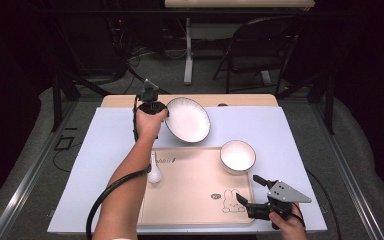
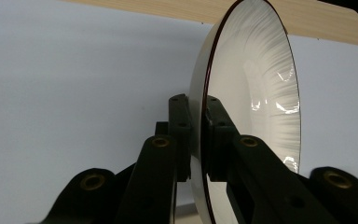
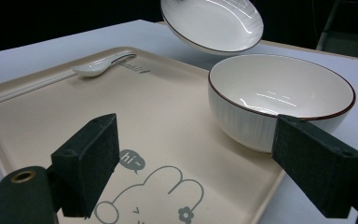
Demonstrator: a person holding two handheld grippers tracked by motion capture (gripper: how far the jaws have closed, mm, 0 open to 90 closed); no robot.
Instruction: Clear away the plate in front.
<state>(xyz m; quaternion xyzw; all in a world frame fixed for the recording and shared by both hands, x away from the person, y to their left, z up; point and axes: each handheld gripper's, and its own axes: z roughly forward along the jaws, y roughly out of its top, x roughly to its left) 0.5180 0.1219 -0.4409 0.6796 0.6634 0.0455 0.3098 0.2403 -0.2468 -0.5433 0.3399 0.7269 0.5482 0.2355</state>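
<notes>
Two grippers are at work over a white-covered table [image 1: 105, 150], and the step in hand looks like carrying a plate toward the tray. The left gripper [image 1: 156, 107] pinches the rim of the white plate [image 1: 187, 119] between its jaws; in the left gripper view the pads sit on either side of the plate's [image 2: 256, 84] thin dark-edged rim, and the dish hangs clear of the table, tilted, just beyond the far edge of the beige tray [image 1: 195, 200]. The right gripper [image 1: 252, 192] hovers over the tray's near right corner with its jaws spread wide and nothing between them; its own view looks across the tray [image 3: 158, 112] at the bowl [image 3: 279, 100] and, above and behind that, the raised plate [image 3: 212, 23]. The bowl [image 1: 237, 155] stands in the tray's far right corner, and a white spoon [image 1: 153, 170] lies along its left edge. My reading is that the next move calls for bringing the plate down level onto the tray's bare middle, clear of bowl and spoon, before the jaws let go; a one-sided pinch on a smooth rim could let it slip or swing. As for writing, the tray carries a rabbit drawing [image 3: 144, 198] with a small speech bubble reading "hi~" [image 3: 131, 160], and a line of script near the spoon, too faint to read with confidence.
</notes>
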